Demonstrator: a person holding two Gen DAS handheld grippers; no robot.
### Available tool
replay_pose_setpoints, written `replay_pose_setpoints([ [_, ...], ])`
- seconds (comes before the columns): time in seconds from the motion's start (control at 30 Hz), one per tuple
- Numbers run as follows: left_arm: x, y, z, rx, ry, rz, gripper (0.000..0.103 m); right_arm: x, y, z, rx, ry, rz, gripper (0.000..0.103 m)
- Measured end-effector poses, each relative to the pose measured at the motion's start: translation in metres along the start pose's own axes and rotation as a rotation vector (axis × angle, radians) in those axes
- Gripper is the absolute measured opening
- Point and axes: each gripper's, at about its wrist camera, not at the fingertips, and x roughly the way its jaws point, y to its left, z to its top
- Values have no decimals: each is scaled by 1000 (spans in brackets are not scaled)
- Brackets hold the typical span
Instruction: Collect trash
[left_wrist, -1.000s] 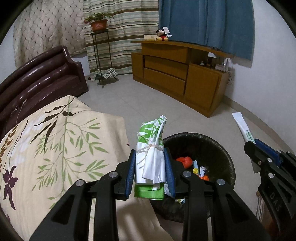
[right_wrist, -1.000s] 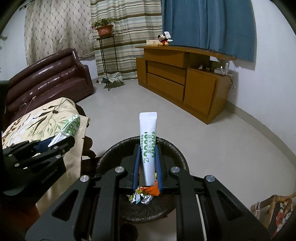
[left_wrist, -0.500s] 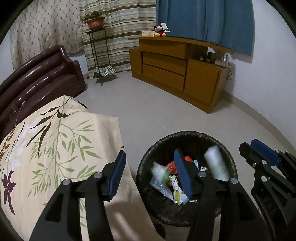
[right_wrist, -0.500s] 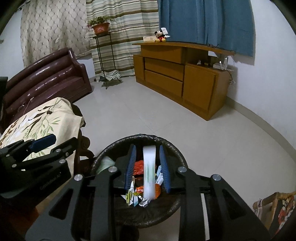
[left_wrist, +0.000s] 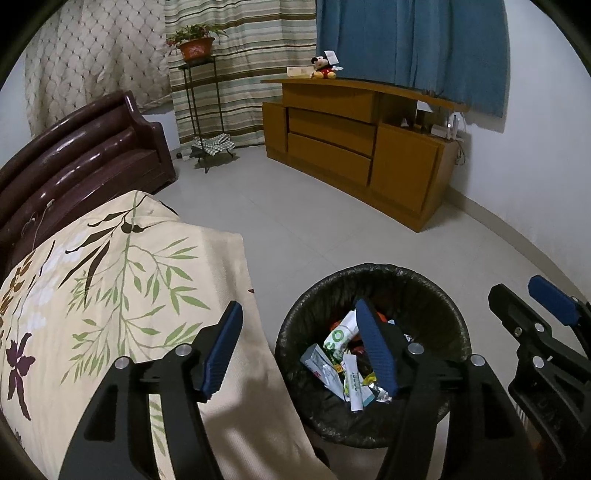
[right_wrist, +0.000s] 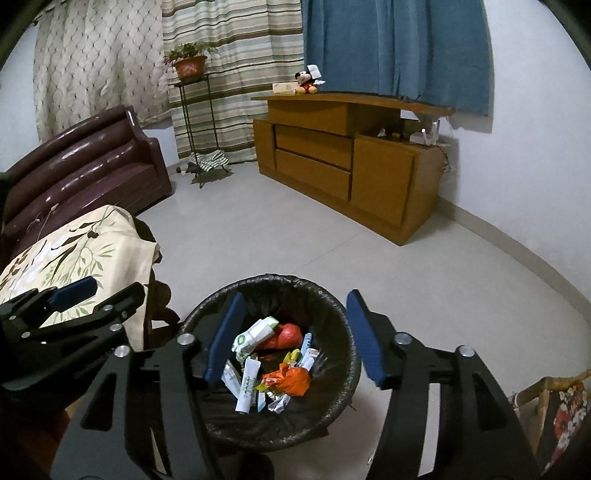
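Left gripper (left_wrist: 301, 345): jaws opening, blue pads apart with nothing between them; it hangs over the gap between cloth and bin.
Right gripper (right_wrist: 293, 332): jaws opening, pads apart and empty, straddling the bin's mouth from above.
Bin (right_wrist: 334, 302): round, lined with a crinkled black bag, standing on the floor just beside the cloth's hanging edge.
Trash (right_wrist: 273, 363): all lies inside the bin, a loose heap of mixed wrappers.
Tube (right_wrist: 248, 386): white with green print, lying lengthwise near the heap's front.
Pack (right_wrist: 255, 332): white-and-green, crumpled, tilted at the heap's left rear.
Bags (right_wrist: 288, 380): two orange-red lumps, one centre-front, one behind it.
Cloth (left_wrist: 110, 280): cream with green leaf sprays and dark flowers, draped left of the bin.
Floor (left_wrist: 295, 221): pale tile.
Sofa (left_wrist: 81, 155): dark brown, glossy, behind the cloth.
Cabinet (left_wrist: 354, 147): wooden, with drawers, against the far wall; a plush toy (left_wrist: 325, 68) sits on top.
Plant (left_wrist: 194, 42): potted, on a thin metal stand before striped curtains.
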Motion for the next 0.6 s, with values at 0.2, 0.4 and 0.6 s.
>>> replay_pose_setpoints([
  [0.2,-11,6,-2,-20,-13,5,70,-11,3,0,-14,-25,-21,72],
  [0.4,-30,13,-9,-21,-37,29,76,-26,8,1,-21,-51,-30,79],
  [0.6,-47,22,-13,-40,-55,45,79,-42,13,1,-36,-72,-37,83],
])
